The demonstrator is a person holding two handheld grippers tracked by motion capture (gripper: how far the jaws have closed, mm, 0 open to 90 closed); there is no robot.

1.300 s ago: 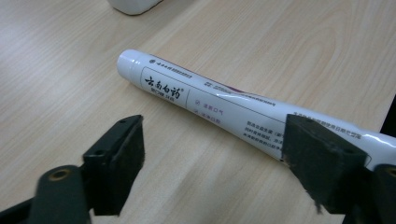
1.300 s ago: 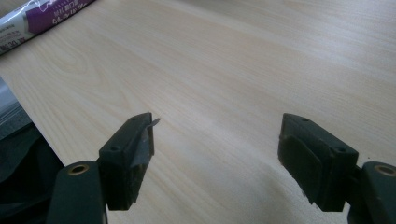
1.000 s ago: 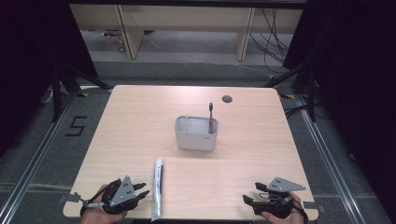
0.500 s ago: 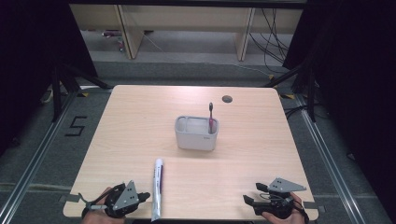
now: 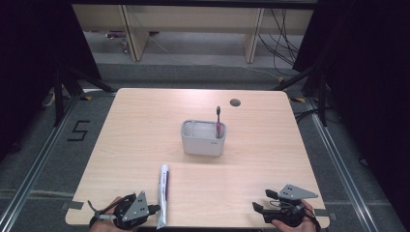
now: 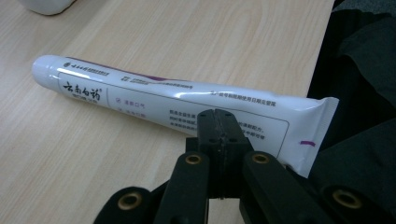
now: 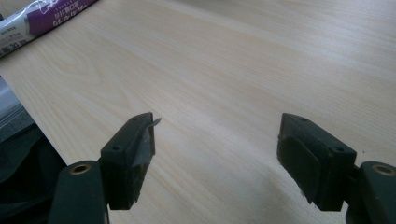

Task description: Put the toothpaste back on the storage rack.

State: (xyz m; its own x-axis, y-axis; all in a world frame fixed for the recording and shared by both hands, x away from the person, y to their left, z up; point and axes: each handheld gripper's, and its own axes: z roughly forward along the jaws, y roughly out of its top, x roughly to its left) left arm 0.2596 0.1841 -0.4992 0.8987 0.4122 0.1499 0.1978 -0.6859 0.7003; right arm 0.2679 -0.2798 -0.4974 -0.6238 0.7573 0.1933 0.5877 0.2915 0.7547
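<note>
My left gripper (image 5: 145, 211) sits at the near edge of the tabletop (image 5: 145, 125), its jaws pressed together with nothing between them, their tips just short of the tube (image 5: 163, 195). In the left gripper view the closed tips (image 6: 218, 122) stand in front of the tube's (image 6: 154, 95) flat crimped end, whether touching it I cannot tell. A second ago those jaws stood slightly apart; they have just closed, and the gripper has drawn a little nearer the tube. The tube lies flat, cap pointing toward the grey holder (image 5: 203, 139), which stands mid-table with a toothbrush (image 5: 218, 122) upright inside, well apart from both my hands. My right gripper (image 5: 263, 209) rests where it was at the near right corner, jaws wide apart (image 7: 215, 154) over bare wood. The tube itself has not shifted.
</note>
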